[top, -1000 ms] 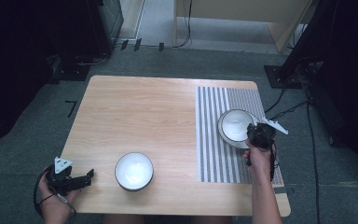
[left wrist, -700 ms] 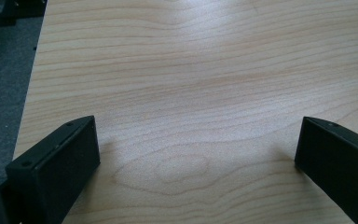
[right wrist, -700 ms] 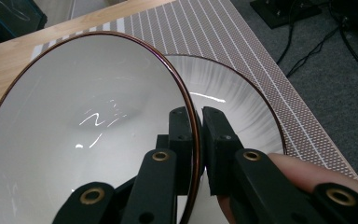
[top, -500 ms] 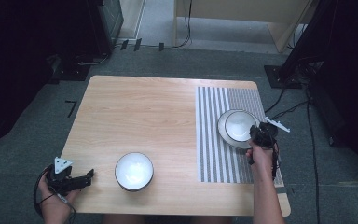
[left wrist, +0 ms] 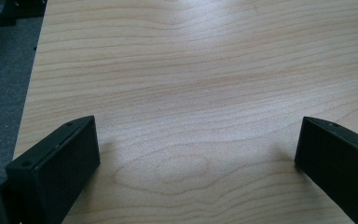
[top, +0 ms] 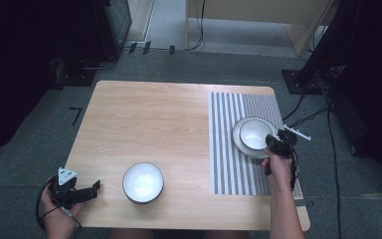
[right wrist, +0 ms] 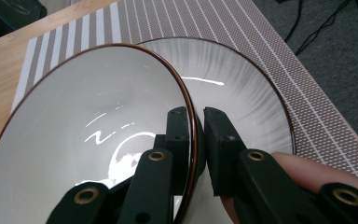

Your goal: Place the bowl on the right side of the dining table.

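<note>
We saw a white bowl point(right wrist: 88, 135) with a dark brown rim on a white, finely ribbed plate point(right wrist: 242, 98). The placemat point(top: 229, 149) bore grey and white stripes. The table point(top: 149, 124) was pale wood grain; another white bowl point(top: 143, 182) was dark-rimmed.

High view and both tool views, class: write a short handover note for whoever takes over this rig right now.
Right tool: shut on the rim of the small bowl, one jaw inside, one outside.
Small bowl: sits in the plate on the striped mat.
Left tool: open, nothing between its jaws, over the table at its near left corner.
Second bowl: on bare wood near the front edge, untouched.
Left: probably releasing the small bowl, then handling the second bowl.
</note>
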Demonstrator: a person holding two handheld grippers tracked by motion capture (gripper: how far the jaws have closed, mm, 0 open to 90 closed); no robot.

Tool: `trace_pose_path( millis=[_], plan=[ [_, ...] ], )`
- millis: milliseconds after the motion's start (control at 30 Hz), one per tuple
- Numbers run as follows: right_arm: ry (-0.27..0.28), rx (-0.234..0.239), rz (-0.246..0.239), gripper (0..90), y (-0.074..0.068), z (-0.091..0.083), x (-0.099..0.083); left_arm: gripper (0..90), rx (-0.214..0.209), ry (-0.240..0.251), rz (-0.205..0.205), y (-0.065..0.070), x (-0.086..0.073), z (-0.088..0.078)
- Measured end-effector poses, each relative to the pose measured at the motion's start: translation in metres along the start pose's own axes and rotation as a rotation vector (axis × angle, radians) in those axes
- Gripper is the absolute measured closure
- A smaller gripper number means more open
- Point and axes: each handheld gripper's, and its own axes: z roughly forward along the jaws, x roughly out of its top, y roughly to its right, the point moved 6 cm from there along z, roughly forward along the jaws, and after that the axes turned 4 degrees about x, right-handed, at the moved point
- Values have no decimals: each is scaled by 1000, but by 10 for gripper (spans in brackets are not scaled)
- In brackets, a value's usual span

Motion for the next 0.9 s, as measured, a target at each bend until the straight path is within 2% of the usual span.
trace_pose_path(
  millis=[133, 200, 300, 367, 567, 667, 767, 900],
  plan=[
    [11, 19, 2, 690, -1, -1, 0, 0, -1, 0, -1, 0, 0, 0],
    [26, 42, -2, 571, -3, -3, 2, 0, 0, 0, -1, 0, 0, 0],
    [54, 69, -25, 473, -4, -7, 4, 0, -2, -2, 0, 0, 0, 0],
    [60, 95, -49, 374, -5, -10, 4, 0, -1, 0, -1, 0, 0, 0],
    [75, 128, -102, 159, -8, -17, -1, 0, 2, 0, 2, 0, 0, 0],
    [101, 144, -126, 106, -8, -20, -3, 0, 1, -1, 2, 0, 0, 0],
    [96, 162, -135, 42, -7, -22, -7, 0, 1, 0, 2, 0, 0, 0],
    [121, 168, -155, 11, -8, -27, -10, 0, 2, -1, 4, 0, 0, 0]
  ],
)
